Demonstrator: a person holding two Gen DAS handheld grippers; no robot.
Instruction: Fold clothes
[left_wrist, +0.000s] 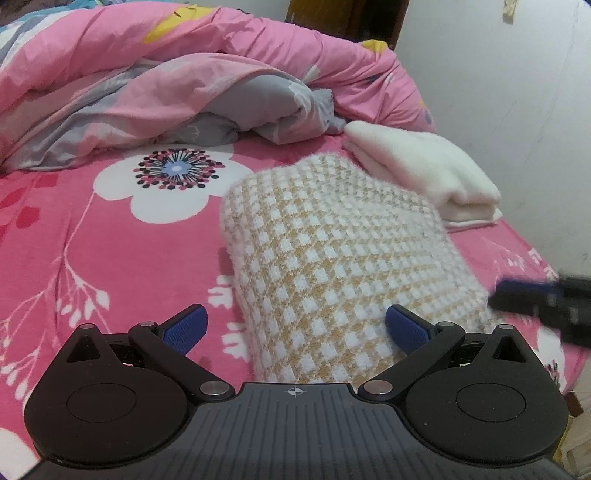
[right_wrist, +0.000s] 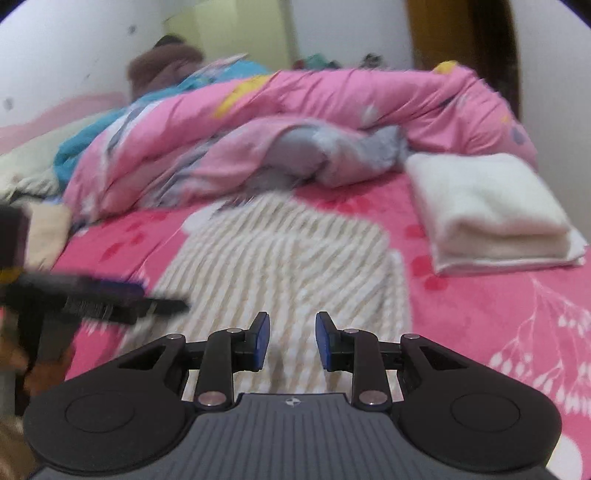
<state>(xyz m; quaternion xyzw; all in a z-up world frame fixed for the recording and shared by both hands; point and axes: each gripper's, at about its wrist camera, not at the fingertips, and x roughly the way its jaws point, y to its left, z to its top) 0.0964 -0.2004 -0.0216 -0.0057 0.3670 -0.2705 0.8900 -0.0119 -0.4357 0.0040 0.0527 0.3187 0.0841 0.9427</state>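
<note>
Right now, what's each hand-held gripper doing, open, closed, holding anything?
Left hand-held gripper: open wide, empty, over the checked sweater.
Right hand-held gripper: open, narrower gap, nothing between its fingers.

Arrangement of textiles on the bed.
The folded knit garment (left_wrist: 332, 258) lies on the bedsheet (left_wrist: 92, 240); a folded towel (left_wrist: 424, 170) lies just behind it to the right, and the heaped quilt (left_wrist: 166, 92) lies behind both.

A home bedroom: a bed (left_wrist: 110, 240) with a pink flowered sheet carries a rumpled pink quilt (left_wrist: 184, 74) and folded clothes (right_wrist: 487, 214), set against a plain white wall (left_wrist: 509, 92).
</note>
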